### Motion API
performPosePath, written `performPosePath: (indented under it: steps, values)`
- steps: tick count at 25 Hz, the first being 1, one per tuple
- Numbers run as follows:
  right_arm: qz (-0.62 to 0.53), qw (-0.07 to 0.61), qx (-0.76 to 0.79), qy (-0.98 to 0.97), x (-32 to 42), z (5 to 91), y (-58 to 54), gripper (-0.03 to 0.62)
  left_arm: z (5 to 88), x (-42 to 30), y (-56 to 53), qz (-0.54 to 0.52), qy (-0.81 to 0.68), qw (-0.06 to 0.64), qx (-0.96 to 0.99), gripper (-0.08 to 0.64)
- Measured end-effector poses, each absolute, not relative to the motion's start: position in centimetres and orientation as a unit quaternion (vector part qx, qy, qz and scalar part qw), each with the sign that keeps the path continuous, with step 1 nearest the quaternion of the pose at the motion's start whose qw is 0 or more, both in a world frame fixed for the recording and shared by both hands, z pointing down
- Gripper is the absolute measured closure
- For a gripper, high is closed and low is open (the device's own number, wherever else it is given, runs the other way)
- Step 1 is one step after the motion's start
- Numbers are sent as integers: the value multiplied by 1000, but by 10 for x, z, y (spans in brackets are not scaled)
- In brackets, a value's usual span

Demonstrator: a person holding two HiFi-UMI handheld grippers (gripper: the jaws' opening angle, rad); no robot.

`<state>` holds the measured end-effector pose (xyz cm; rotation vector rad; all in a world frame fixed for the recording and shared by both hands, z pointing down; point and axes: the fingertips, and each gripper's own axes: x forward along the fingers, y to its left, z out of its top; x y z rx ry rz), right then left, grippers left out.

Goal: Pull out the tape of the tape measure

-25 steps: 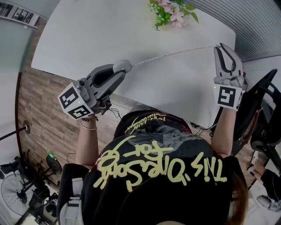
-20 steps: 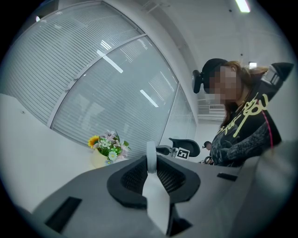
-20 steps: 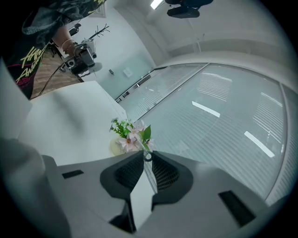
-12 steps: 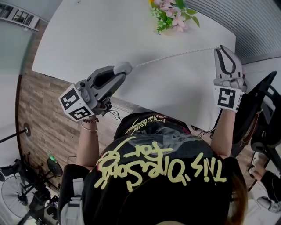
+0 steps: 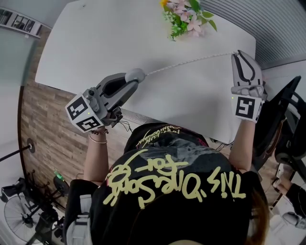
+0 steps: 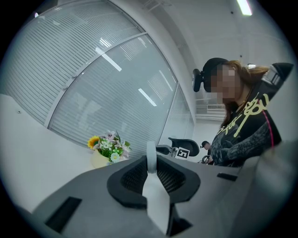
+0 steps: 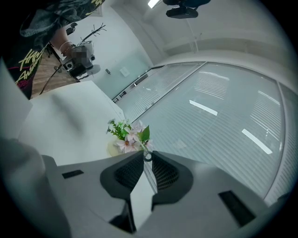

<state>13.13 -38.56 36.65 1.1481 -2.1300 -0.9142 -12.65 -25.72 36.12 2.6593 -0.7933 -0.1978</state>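
The left claw point(image 5: 128, 79) is closed down to a narrow gap on the case point(image 5: 136, 75) of the tape measure, which is seen edge-on between its pads in the left gripper view point(image 6: 151, 157). The right claw point(image 5: 240, 56) is pinched almost shut on the free end of the tape point(image 5: 191, 60), and a small ring at that end point(image 7: 147, 156) is seen right at the tips. The tape is stretched in the air from one claw to the other, above the white desk point(image 5: 86, 43), with the flowers point(image 5: 187, 13) lying beyond it. The case is judged small, round, smooth grey plastic, light and likely slippery, so it is best clamped across its two flat faces, as is done here. The tape is read as a thin, pale, soft strip, slightly twisted along its length, and not stiff. It is probably spring-loaded, so snap-back is to be expected if it is let go. It is best held at the end tab, with a steady straight pull. The claw pads are dark and ribbed, and the claw shells are matte grey.
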Motion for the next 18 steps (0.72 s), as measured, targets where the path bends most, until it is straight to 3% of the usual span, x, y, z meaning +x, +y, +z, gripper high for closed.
performPosePath:
  steps: [18]
  values:
    - [-336, 275, 442, -785, 114, 366, -383, 532, 365, -132, -276, -69, -247, 188, 948, 500]
